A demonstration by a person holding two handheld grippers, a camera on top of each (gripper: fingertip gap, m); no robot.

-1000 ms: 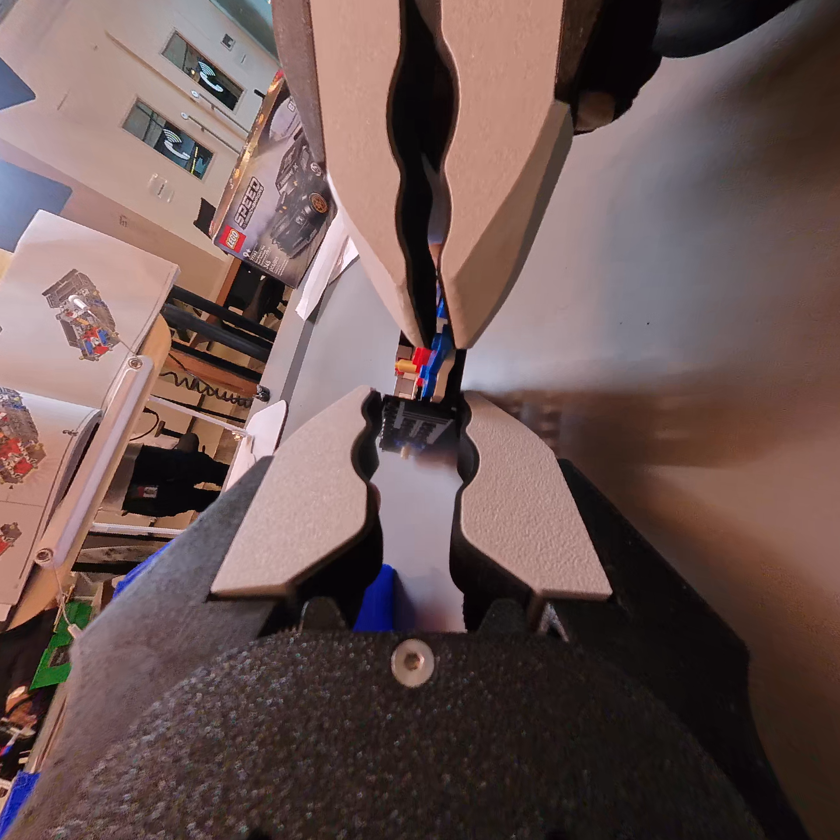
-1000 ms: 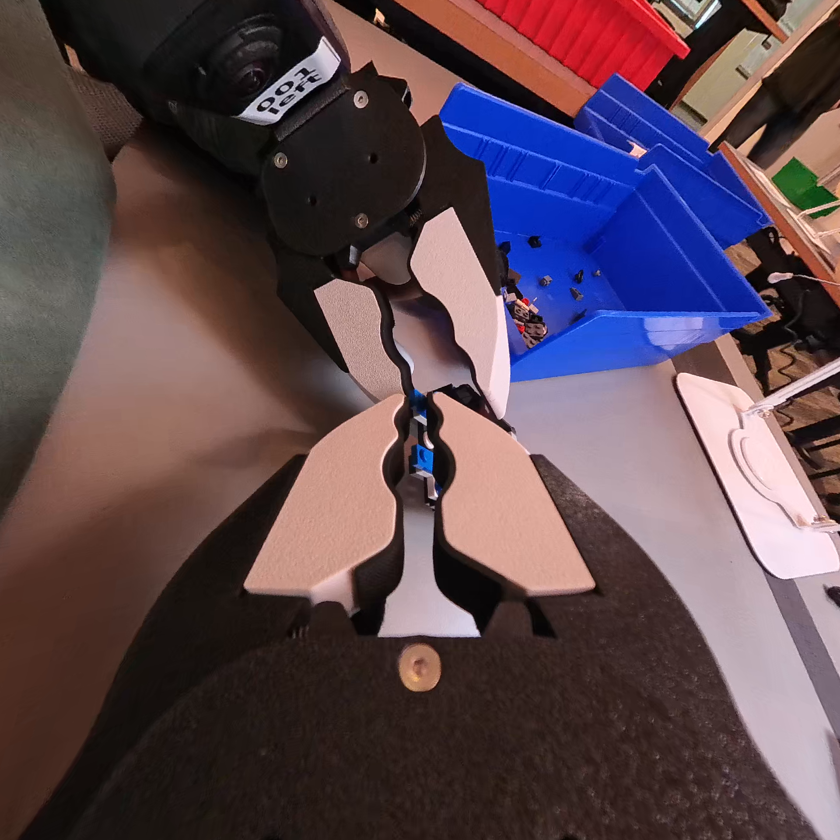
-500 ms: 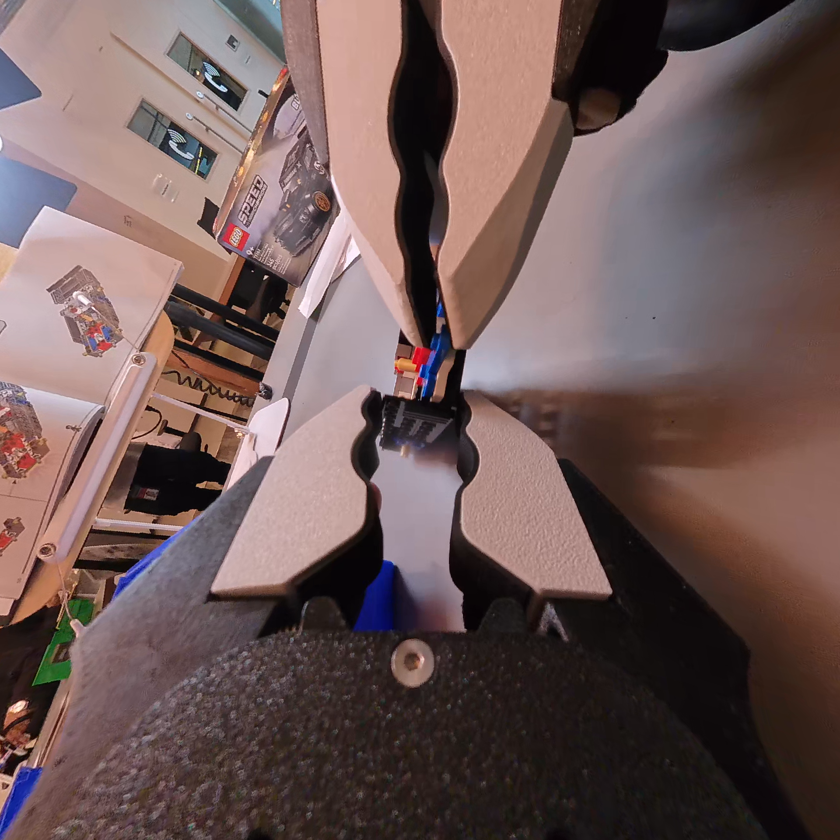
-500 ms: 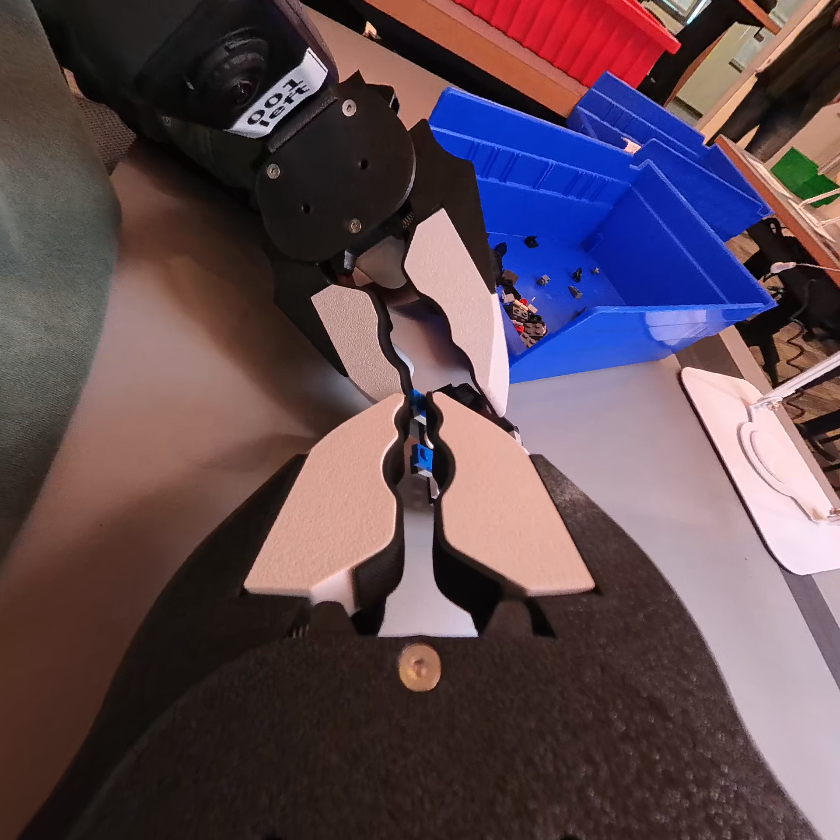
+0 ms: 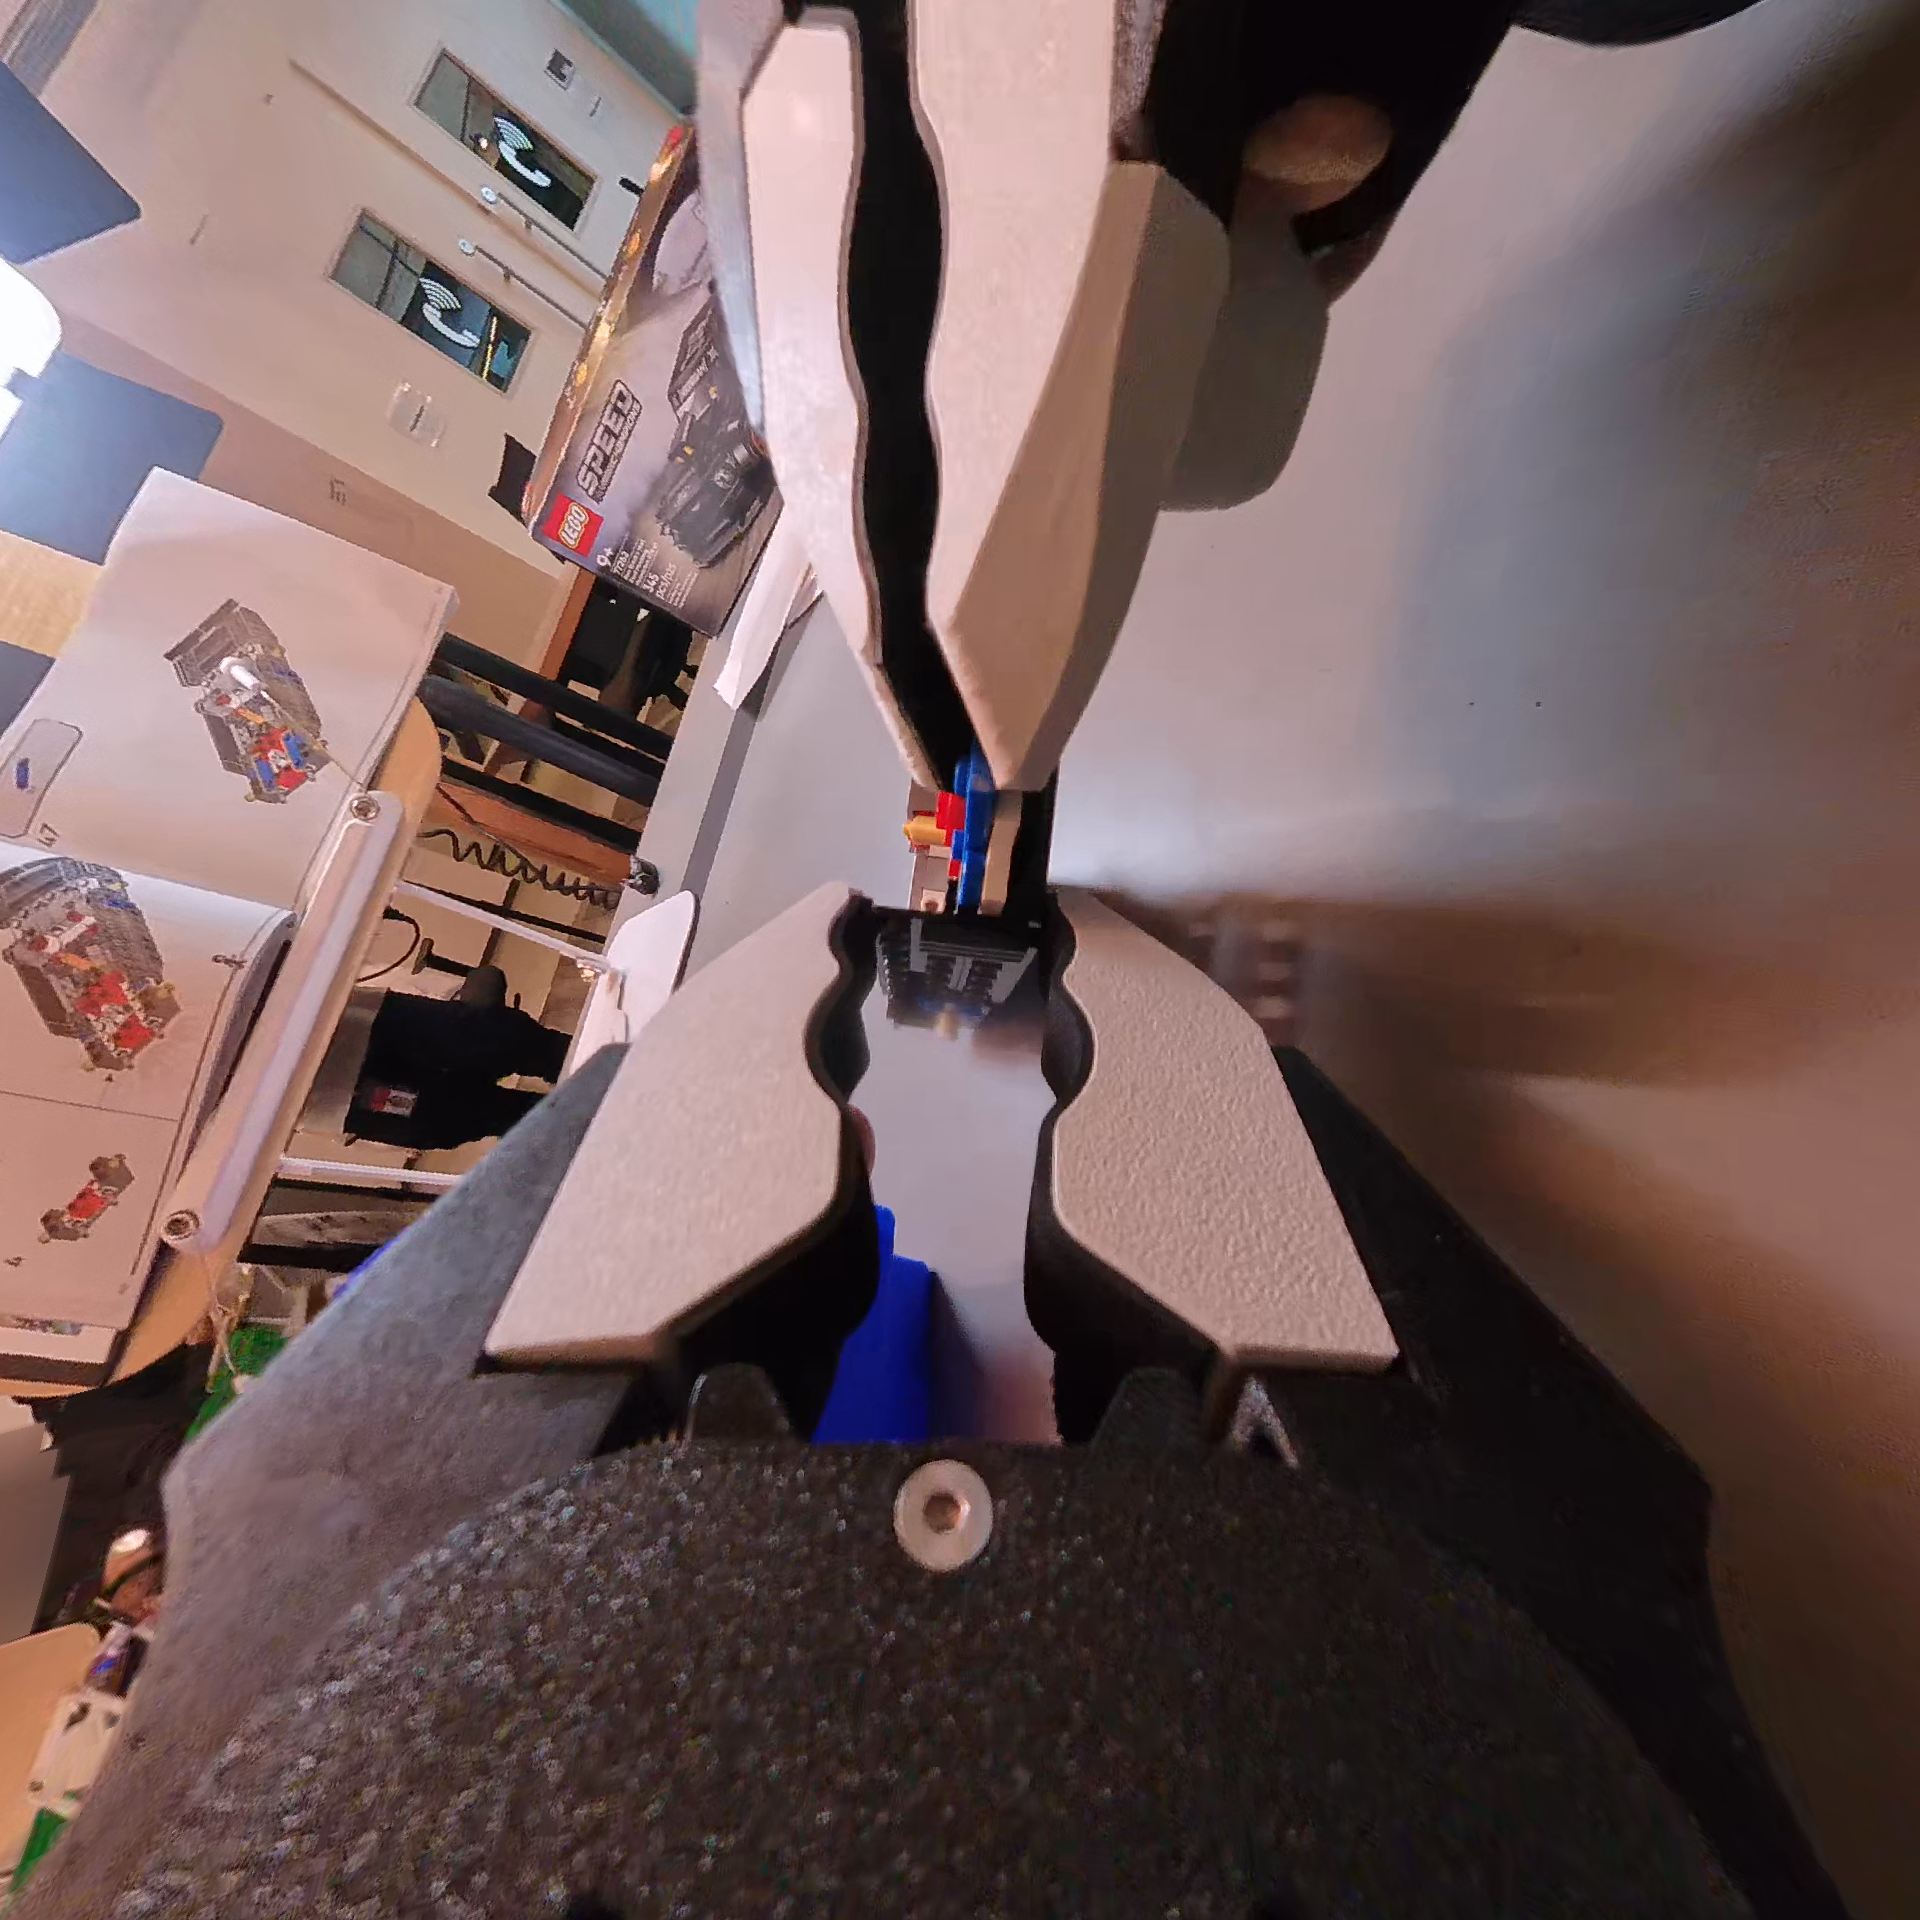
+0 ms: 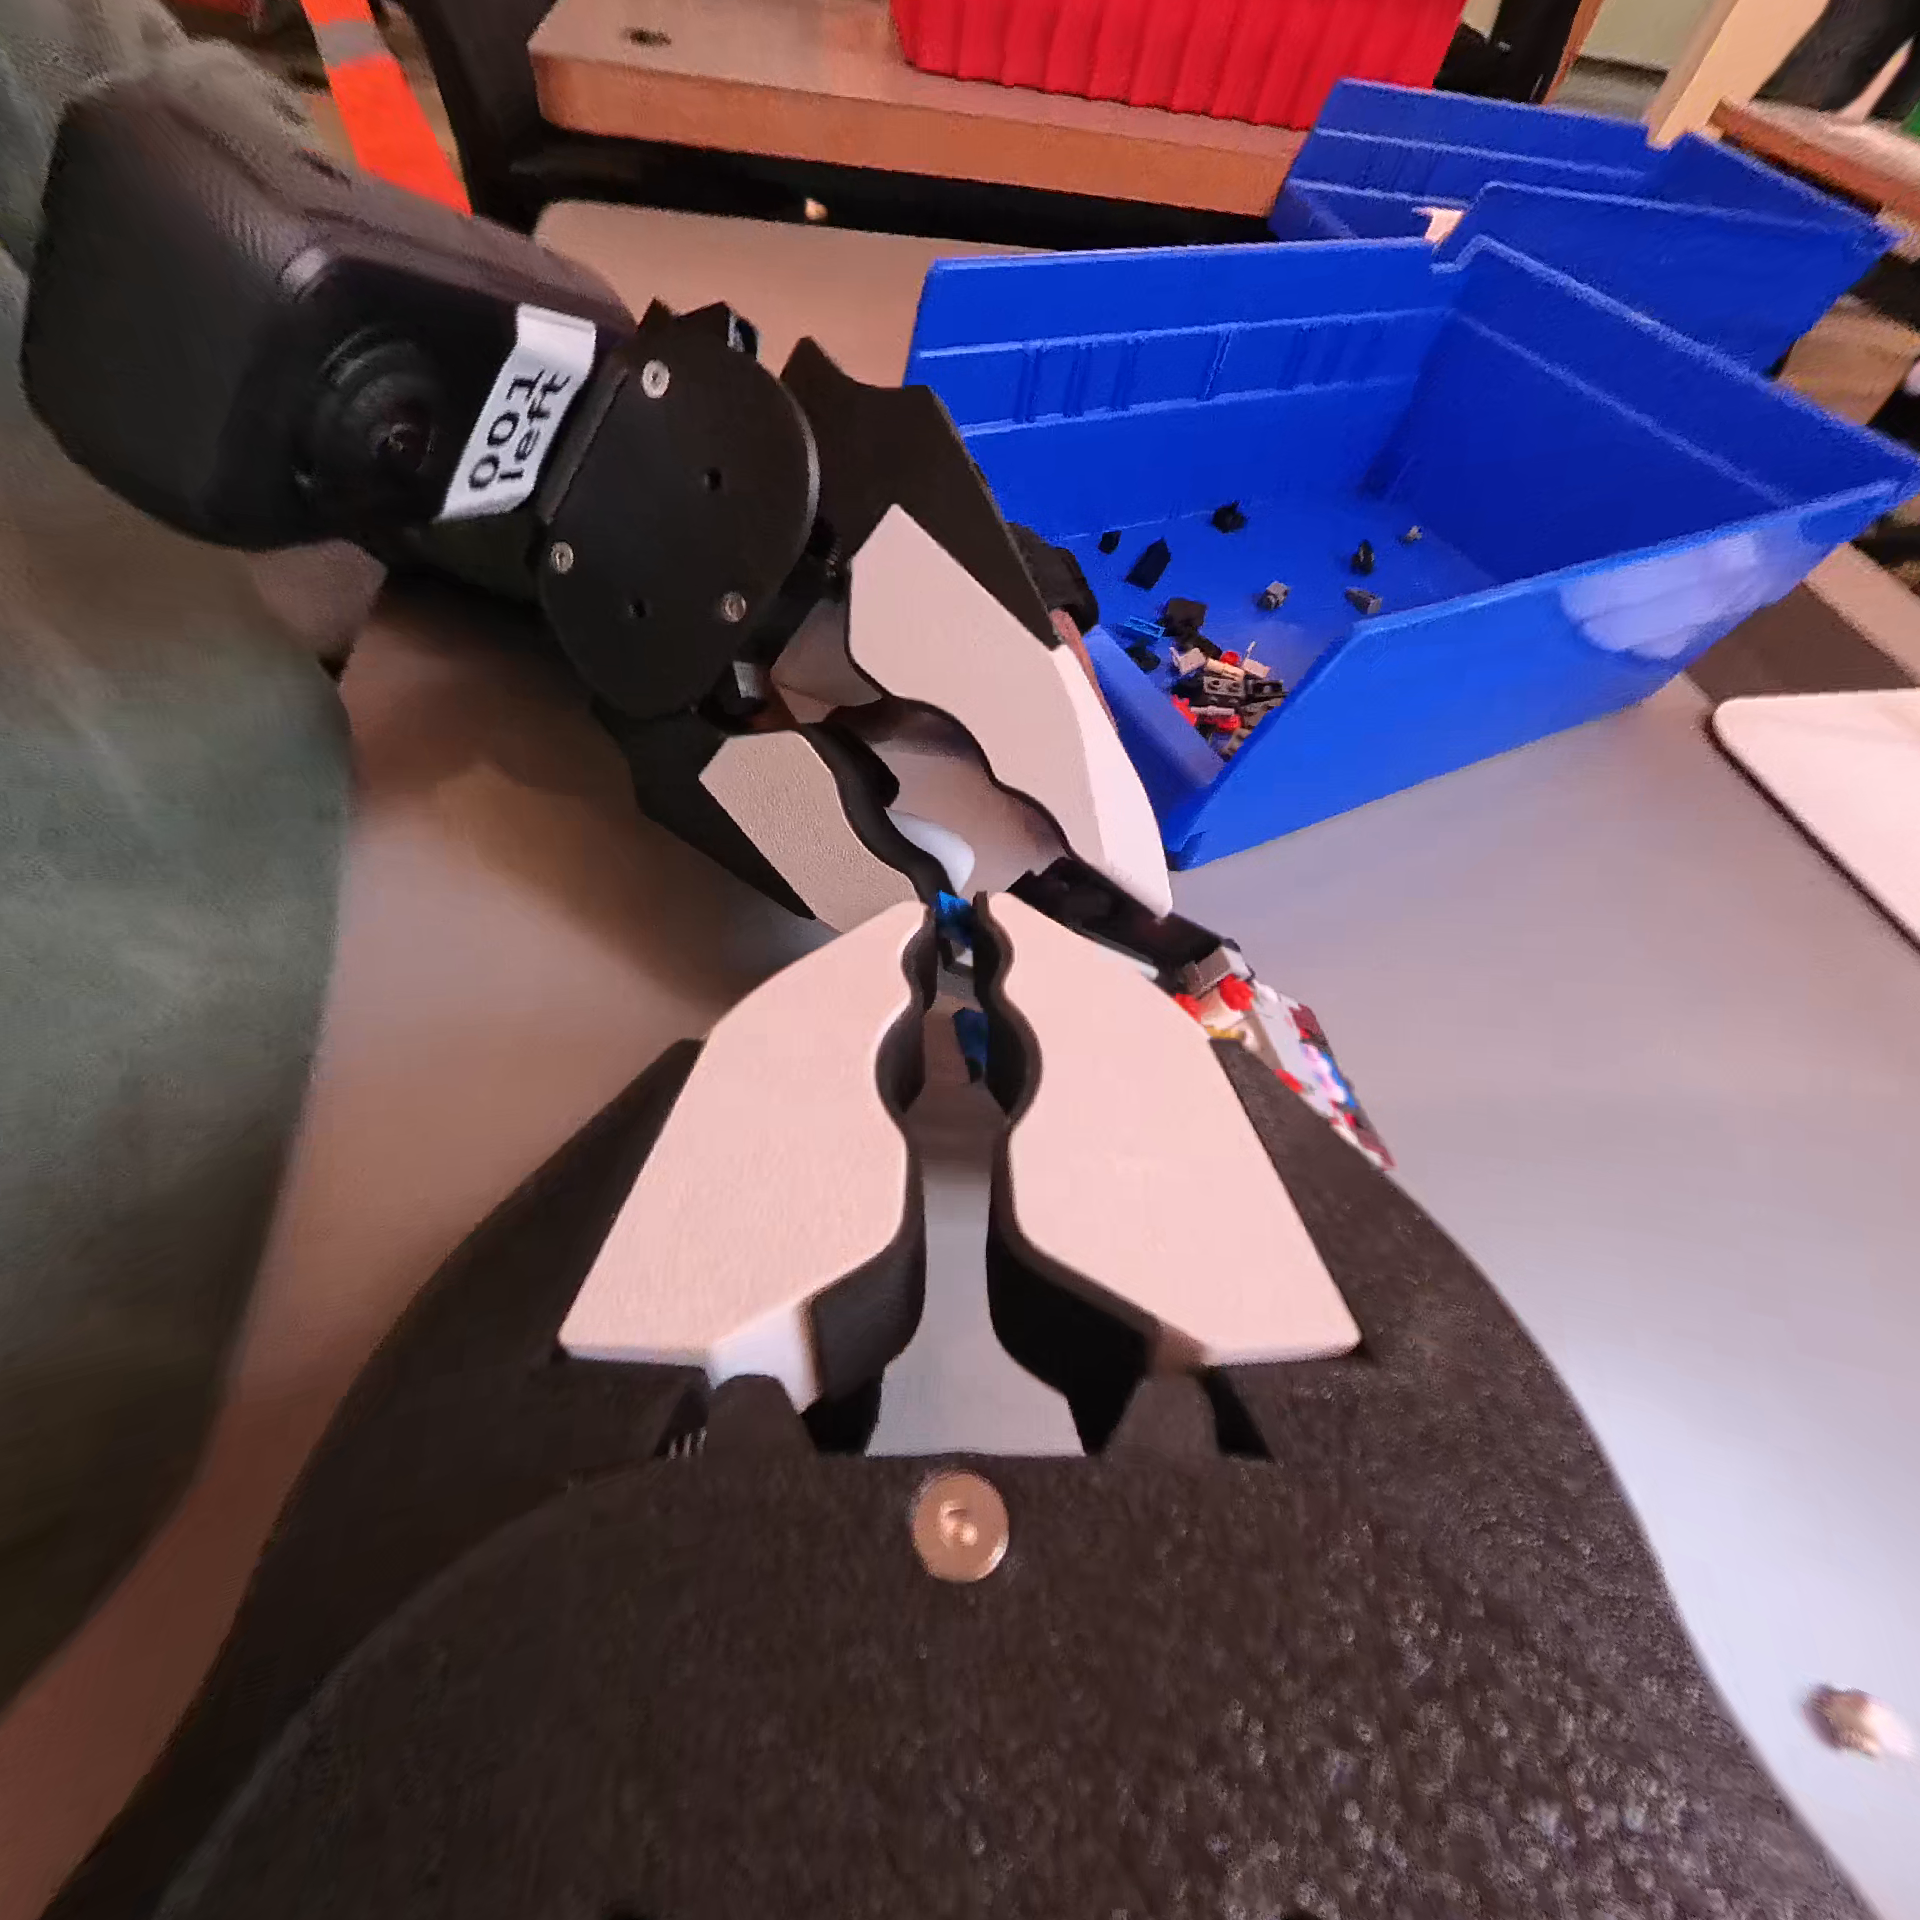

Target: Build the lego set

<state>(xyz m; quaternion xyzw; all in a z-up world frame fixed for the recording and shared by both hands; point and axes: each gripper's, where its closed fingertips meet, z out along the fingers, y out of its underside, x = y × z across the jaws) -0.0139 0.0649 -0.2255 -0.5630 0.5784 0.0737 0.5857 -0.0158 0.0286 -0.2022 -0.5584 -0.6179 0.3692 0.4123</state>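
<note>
A blue bin (image 6: 1558, 582) sits open on the grey table (image 6: 1558, 1195), a small heap of loose bricks (image 6: 1221, 681) — black, grey and red — gathered in its near corner, with a few stray dark pieces scattered across its floor. More blue bins (image 6: 1621, 166) stand behind it.

In front of the bin, the two tools meet tip to tip over the table. The right gripper (image 6: 954, 940) has its fingers drawn nearly together, pinching a small blue piece (image 6: 951, 920) at the end of the lego model (image 6: 1174, 951). The left gripper (image 5: 951, 940) has its fingers set a little wider, clamped on either side of the model's dark body (image 5: 951, 961), which is held just above the table. The model's far end, with red, white and grey bricks, juts out to the right past the right gripper.

An open instruction booklet (image 5: 156, 831) and the set's box (image 5: 644, 436) stand in the background of the left wrist view.
</note>
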